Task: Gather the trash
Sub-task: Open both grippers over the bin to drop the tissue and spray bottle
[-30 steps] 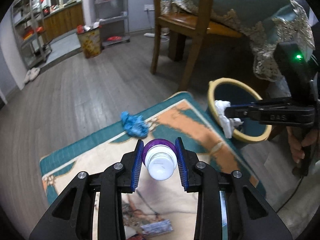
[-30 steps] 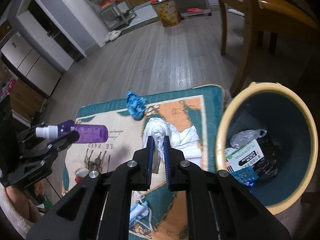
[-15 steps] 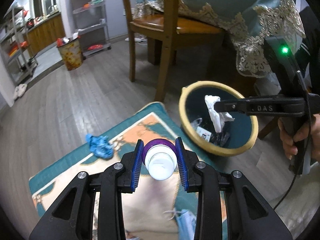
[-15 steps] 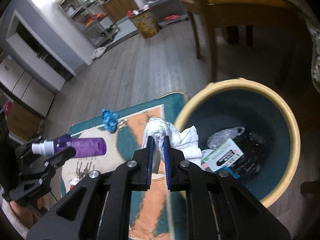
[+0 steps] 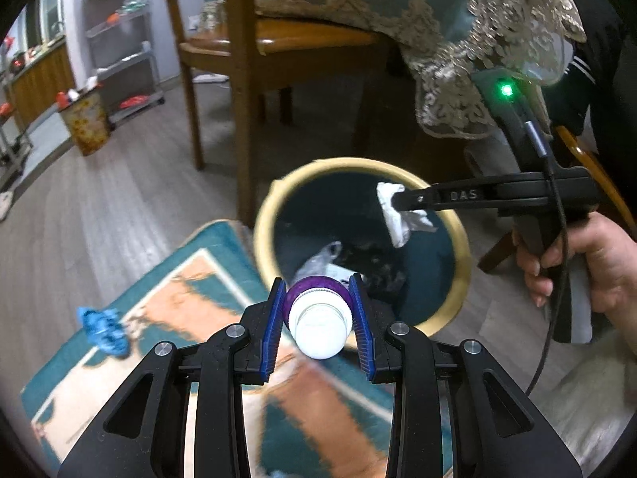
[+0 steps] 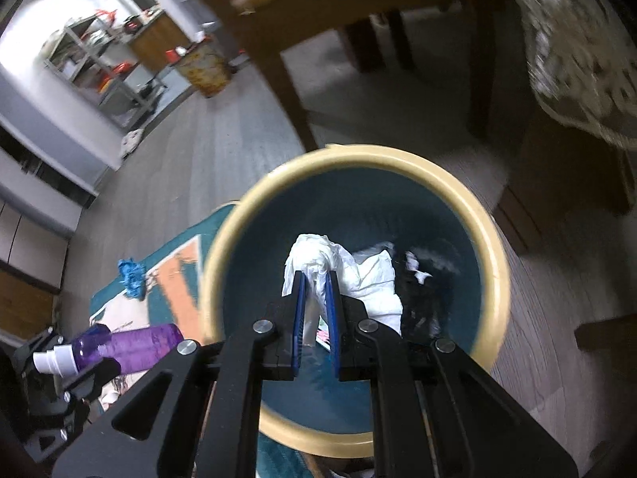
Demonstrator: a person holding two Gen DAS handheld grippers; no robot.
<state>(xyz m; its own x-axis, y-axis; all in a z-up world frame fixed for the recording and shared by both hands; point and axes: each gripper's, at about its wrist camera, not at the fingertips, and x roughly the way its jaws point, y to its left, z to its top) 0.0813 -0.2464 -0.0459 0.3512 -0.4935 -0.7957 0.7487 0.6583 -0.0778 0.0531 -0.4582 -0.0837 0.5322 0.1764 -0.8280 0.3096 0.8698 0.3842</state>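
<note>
My left gripper is shut on a purple spray bottle with a white cap, held just short of the near rim of the bin. The bin is dark teal with a cream rim and holds trash. My right gripper is shut on a crumpled white tissue and hangs directly over the bin's mouth. From the left wrist view the right gripper reaches in from the right with the tissue dangling. The bottle shows at the lower left of the right wrist view.
A blue crumpled scrap lies on the patterned rug. A wooden chair and a table draped in a lace-edged cloth stand right behind the bin. A second waste bin and metal shelves stand far left.
Both grippers have swung over from the rug toward the bin. The tissue went from beside the rim to above the opening. The bottle moved up to the bin's near edge.
</note>
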